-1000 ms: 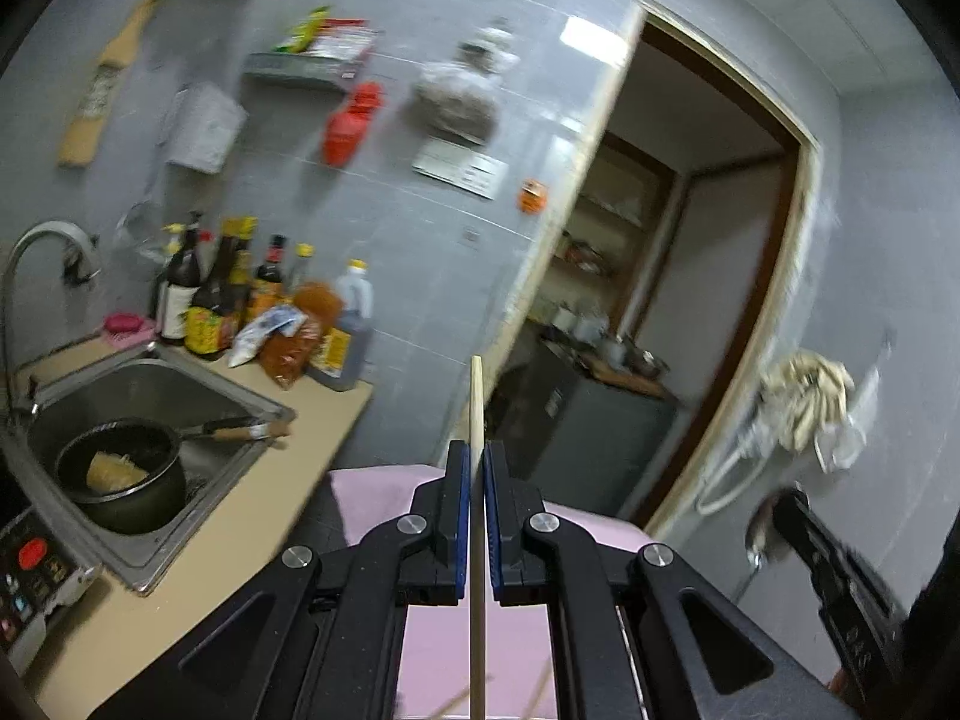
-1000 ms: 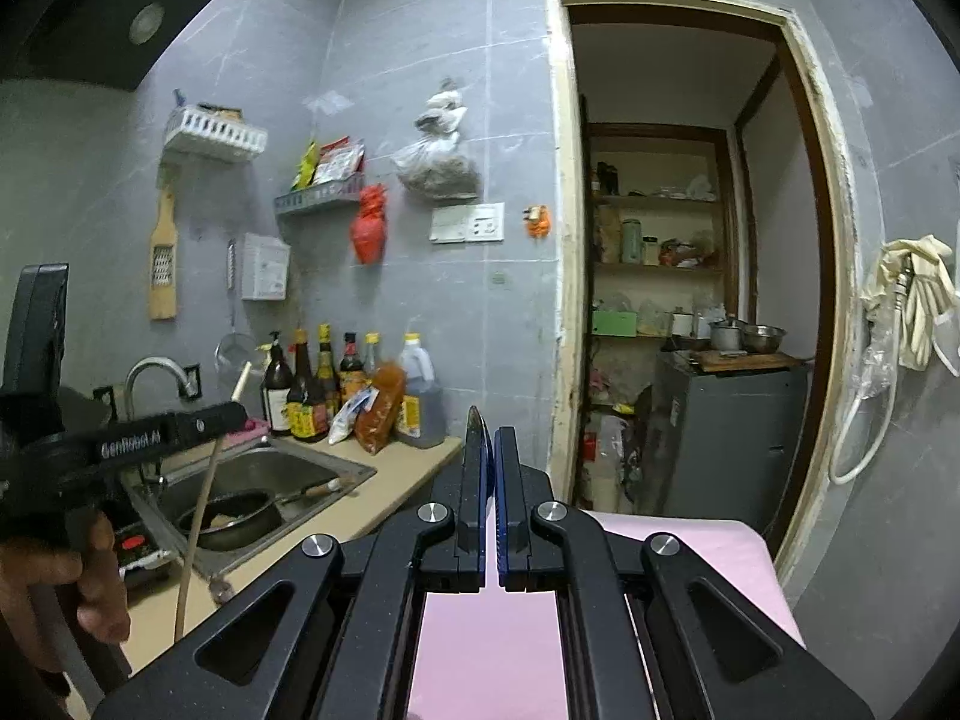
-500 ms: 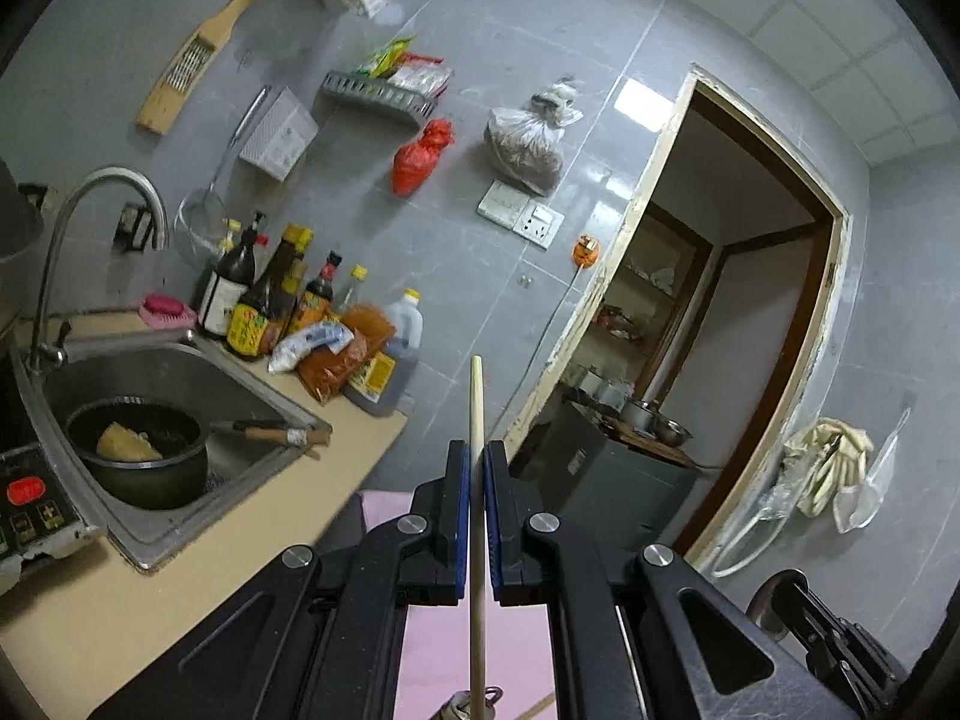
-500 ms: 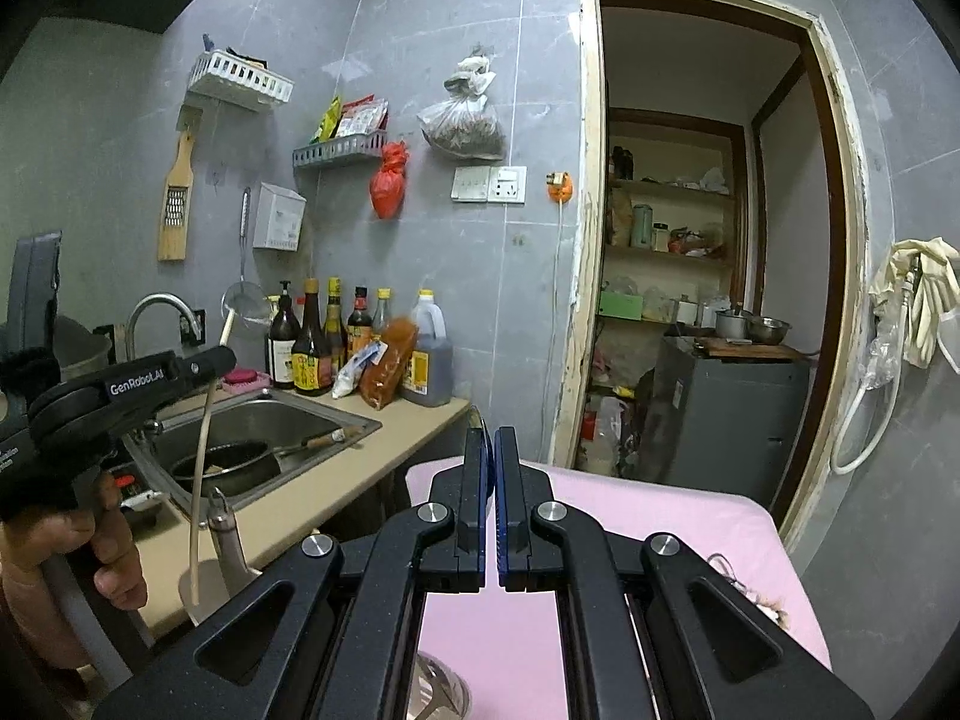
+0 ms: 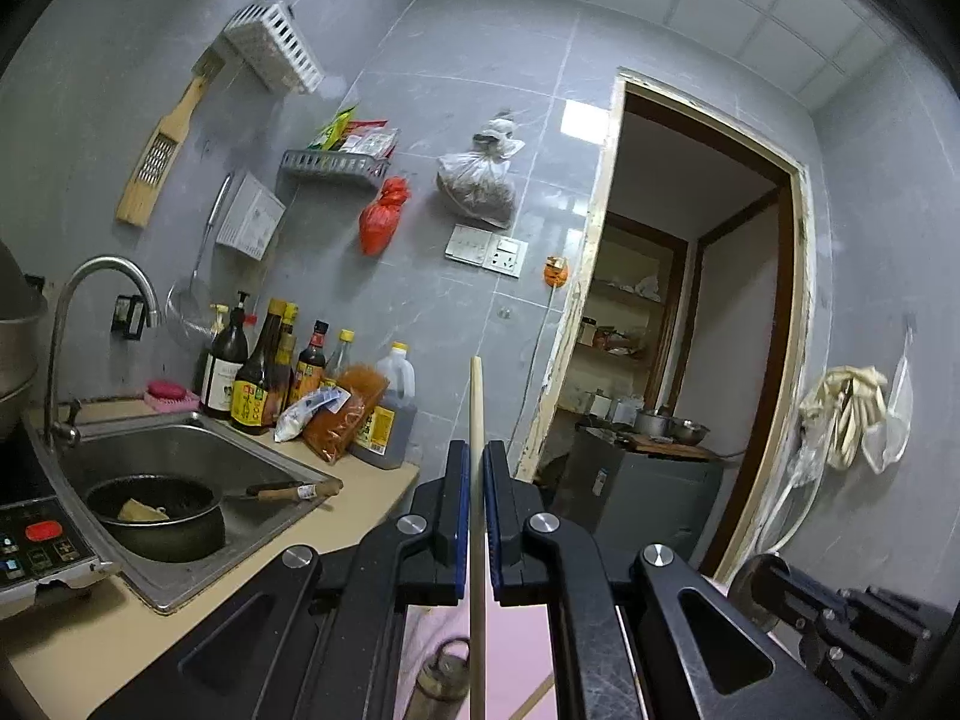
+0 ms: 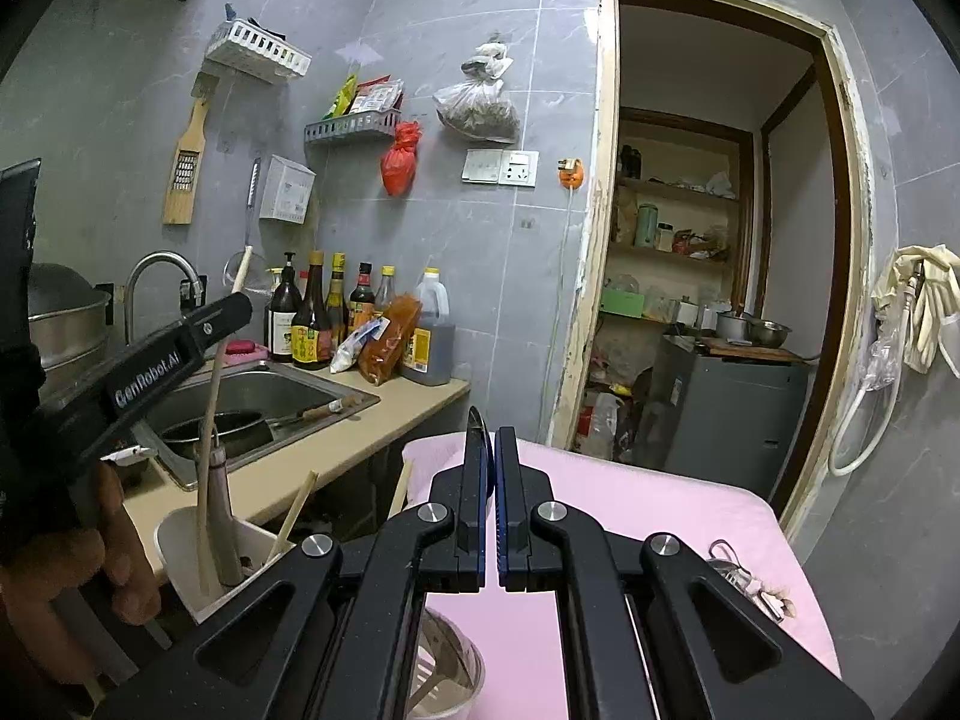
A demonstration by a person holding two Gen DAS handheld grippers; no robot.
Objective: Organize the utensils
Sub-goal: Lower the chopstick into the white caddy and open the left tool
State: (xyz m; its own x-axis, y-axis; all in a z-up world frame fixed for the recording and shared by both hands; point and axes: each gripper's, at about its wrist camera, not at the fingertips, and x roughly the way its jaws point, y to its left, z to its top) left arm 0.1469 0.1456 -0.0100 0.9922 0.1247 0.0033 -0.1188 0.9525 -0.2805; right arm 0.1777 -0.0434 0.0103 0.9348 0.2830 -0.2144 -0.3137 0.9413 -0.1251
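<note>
My left gripper is shut on a long wooden stick-like utensil that stands upright between the jaws. In the right wrist view the left gripper holds that wooden utensil with its lower end inside a white utensil holder on the pink table. The holder also contains a brown-handled utensil and a chopstick. My right gripper is shut on a thin dark flat utensil whose rounded tip shows above the jaws.
A pink-covered table lies below both grippers. A clear bowl with utensils sits under the right gripper. A counter with sink, pan and sauce bottles is on the left. A doorway opens at the back right.
Both grippers have tilted downward and moved lower toward the table. The wooden utensil in the left gripper has come down into the white holder, which has come into the right wrist view.
</note>
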